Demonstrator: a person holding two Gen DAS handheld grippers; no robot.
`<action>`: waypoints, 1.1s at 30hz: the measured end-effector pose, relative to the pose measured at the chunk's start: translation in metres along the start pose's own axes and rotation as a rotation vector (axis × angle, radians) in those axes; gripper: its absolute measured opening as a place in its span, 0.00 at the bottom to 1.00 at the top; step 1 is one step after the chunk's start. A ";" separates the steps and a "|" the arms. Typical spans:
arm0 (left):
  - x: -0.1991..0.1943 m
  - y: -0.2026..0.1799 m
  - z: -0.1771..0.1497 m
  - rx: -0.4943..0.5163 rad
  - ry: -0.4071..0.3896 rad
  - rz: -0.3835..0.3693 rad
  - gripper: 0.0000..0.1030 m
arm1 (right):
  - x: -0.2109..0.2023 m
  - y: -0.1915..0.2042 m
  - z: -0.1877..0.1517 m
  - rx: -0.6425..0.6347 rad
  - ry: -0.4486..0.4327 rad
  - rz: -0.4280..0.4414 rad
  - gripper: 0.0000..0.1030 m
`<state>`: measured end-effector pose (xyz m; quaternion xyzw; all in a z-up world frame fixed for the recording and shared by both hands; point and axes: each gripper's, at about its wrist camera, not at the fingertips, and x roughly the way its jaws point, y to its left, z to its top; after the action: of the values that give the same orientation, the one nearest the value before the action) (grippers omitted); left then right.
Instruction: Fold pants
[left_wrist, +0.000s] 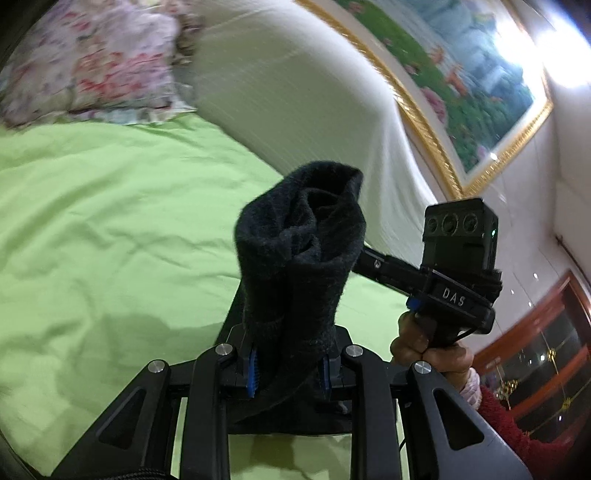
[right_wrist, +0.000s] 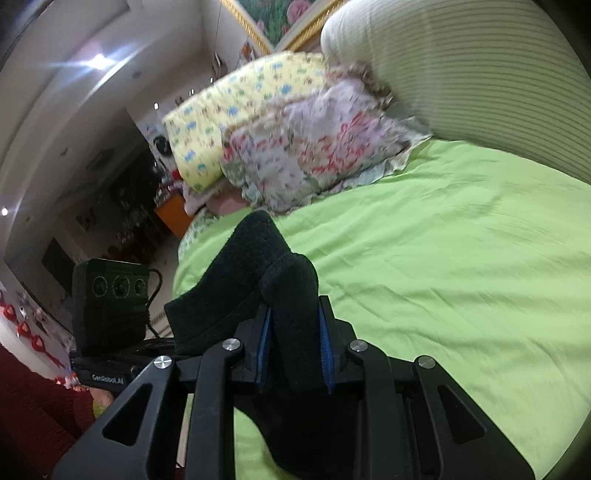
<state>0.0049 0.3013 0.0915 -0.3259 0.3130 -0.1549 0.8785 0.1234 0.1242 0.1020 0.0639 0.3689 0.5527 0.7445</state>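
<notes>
The pants are dark, fuzzy fabric. In the left wrist view a bunched end of the pants (left_wrist: 299, 251) sticks up between the blue pads of my left gripper (left_wrist: 290, 373), which is shut on it above the green bed sheet (left_wrist: 110, 221). My right gripper's body (left_wrist: 458, 258) shows to the right, held by a hand (left_wrist: 428, 350). In the right wrist view another thick fold of the pants (right_wrist: 273, 295) is clamped by my right gripper (right_wrist: 295, 354). The cloth hangs down below both jaws. My left gripper's body (right_wrist: 110, 306) sits at the left.
A floral quilt (right_wrist: 314, 147) and a yellow patterned pillow (right_wrist: 229, 122) lie at the head of the bed beside a white padded headboard (left_wrist: 295, 110). A gold-framed picture (left_wrist: 461, 74) hangs on the wall. A red sleeve (left_wrist: 517, 435) is at the lower right.
</notes>
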 end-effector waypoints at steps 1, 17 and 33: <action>0.003 -0.008 -0.001 0.011 0.007 -0.012 0.22 | -0.011 -0.003 -0.004 0.009 -0.019 -0.003 0.24; 0.067 -0.134 -0.060 0.215 0.167 -0.089 0.23 | -0.118 -0.057 -0.086 0.196 -0.221 -0.090 0.19; 0.129 -0.185 -0.127 0.333 0.304 -0.063 0.23 | -0.159 -0.084 -0.148 0.300 -0.250 -0.202 0.13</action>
<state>0.0069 0.0426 0.0823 -0.1590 0.4017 -0.2791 0.8576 0.0784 -0.0924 0.0290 0.2044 0.3563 0.4020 0.8183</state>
